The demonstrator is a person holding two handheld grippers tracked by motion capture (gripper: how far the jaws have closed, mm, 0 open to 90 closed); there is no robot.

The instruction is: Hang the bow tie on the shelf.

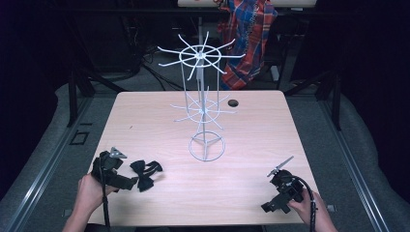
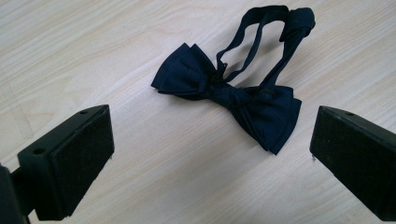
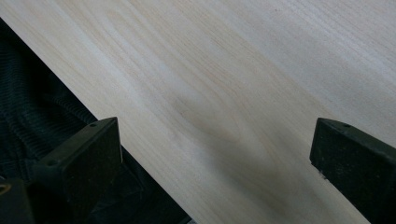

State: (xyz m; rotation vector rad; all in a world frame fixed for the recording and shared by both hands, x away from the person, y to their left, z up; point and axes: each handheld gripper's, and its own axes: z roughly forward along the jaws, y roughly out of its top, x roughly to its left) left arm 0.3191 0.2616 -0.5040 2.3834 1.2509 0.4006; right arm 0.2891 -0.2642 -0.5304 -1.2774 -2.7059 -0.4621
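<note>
A dark navy bow tie (image 1: pixel 146 174) with its strap looped behind it lies flat on the light wooden table (image 1: pixel 256 135) at the near left. My left gripper (image 1: pixel 131 182) sits just left of it, held in a hand. In the left gripper view the bow tie (image 2: pixel 233 93) lies just beyond the wide-apart jaws of the left gripper (image 2: pixel 212 154), untouched. My right gripper (image 1: pixel 270 207) rests at the near right corner, also in a hand. Bare wood spans the gap of the open right gripper (image 3: pixel 212 158).
A white wire display rack (image 1: pixel 203 108) with two tiers of radiating hooks stands mid-table on a ring base (image 1: pixel 207 147). A small dark hole (image 1: pixel 233 103) is in the tabletop behind it. Plaid cloth (image 1: pixel 249 38) hangs beyond the far edge. Dark floor (image 3: pixel 42 121) lies past the table's edge.
</note>
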